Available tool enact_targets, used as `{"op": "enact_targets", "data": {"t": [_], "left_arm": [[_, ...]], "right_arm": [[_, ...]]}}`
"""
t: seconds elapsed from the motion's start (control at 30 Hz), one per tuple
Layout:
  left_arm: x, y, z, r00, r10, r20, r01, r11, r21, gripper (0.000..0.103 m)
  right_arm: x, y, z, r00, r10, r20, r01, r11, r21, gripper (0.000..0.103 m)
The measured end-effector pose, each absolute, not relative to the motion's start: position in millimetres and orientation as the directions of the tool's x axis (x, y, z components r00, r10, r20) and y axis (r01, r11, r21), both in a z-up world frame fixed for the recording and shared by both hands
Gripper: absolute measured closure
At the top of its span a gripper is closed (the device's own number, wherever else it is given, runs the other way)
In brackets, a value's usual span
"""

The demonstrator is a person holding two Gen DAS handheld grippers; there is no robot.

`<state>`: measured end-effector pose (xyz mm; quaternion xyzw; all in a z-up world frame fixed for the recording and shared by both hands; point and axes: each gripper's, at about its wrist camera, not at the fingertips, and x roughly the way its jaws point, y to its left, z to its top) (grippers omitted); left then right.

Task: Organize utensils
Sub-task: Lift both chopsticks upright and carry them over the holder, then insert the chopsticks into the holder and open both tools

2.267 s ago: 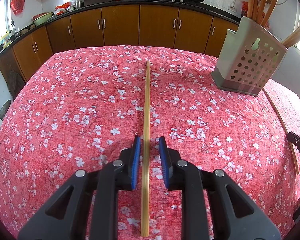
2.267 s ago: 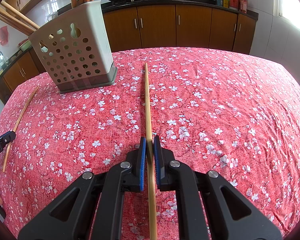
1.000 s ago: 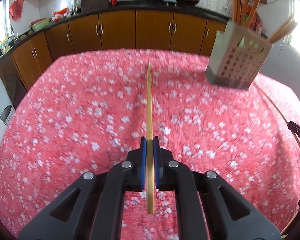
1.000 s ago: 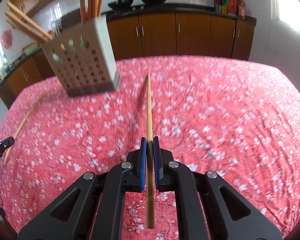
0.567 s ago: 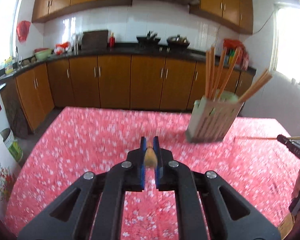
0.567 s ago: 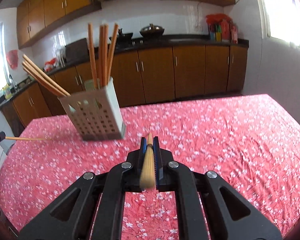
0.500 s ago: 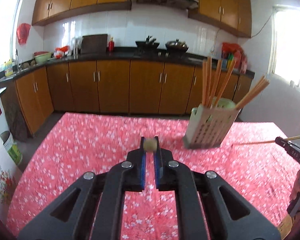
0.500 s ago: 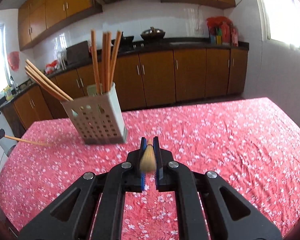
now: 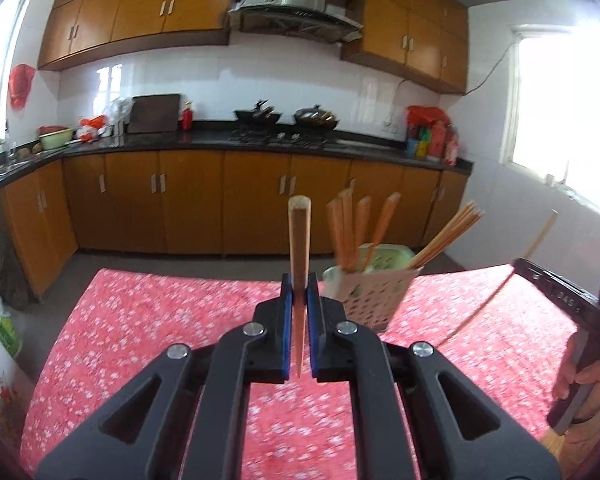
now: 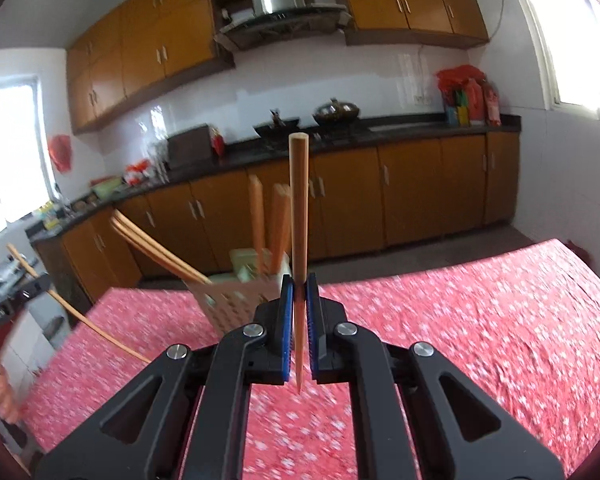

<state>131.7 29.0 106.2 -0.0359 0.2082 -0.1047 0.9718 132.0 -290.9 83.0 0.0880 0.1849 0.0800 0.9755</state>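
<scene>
In the left wrist view, the left hand-held gripper [image 9: 299,292] fills the lower centre of the frame, its blue-padded jaws pressed together on a wooden chopstick [image 9: 299,248] that stands upright, blunt end up and pointed end showing below the pads. Just right of it, at mid-frame, the perforated utensil holder [image 9: 366,294] stands on the bench [image 9: 160,320], which is covered with a red floral cloth; several more chopsticks [image 9: 350,232] poke up from the holder and some lean out toward the right. At the right edge of that frame the right hand-held gripper [image 9: 556,290] shows as a dark body gripped by the person's fingers, with a second chopstick [image 9: 500,280] slanting through it from upper right to lower left. In the right wrist view, the right hand-held gripper [image 10: 298,292] is likewise clamped tight on an upright chopstick [image 10: 298,216], blunt end at the top near the frame's centre. The utensil holder [image 10: 236,300] sits just left of and behind these jaws, partly hidden by them and blurred. At the left edge, the left hand-held gripper [image 10: 16,304] appears with its chopstick [image 10: 80,314] slanting down to the right. Brown kitchen cabinets [image 10: 412,196] run across the background.
</scene>
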Motion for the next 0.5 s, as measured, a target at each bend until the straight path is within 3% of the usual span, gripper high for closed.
{"op": "enact_targets", "data": {"t": [0.27,0.5], "left_arm": [[133,-5,148,0.909,-0.306,-0.283,0.275,0.951,-0.144,0.095],[152,-30,181,0.934,-0.313,-0.175,0.285,0.944,-0.165,0.095]], "right_arm": [[125,-278,131,0.952,0.238,-0.191,-0.199,0.959,0.204,0.096],[138,-272,146,0.965,0.234,-0.116,-0.210,0.960,0.187,0.096]]}}
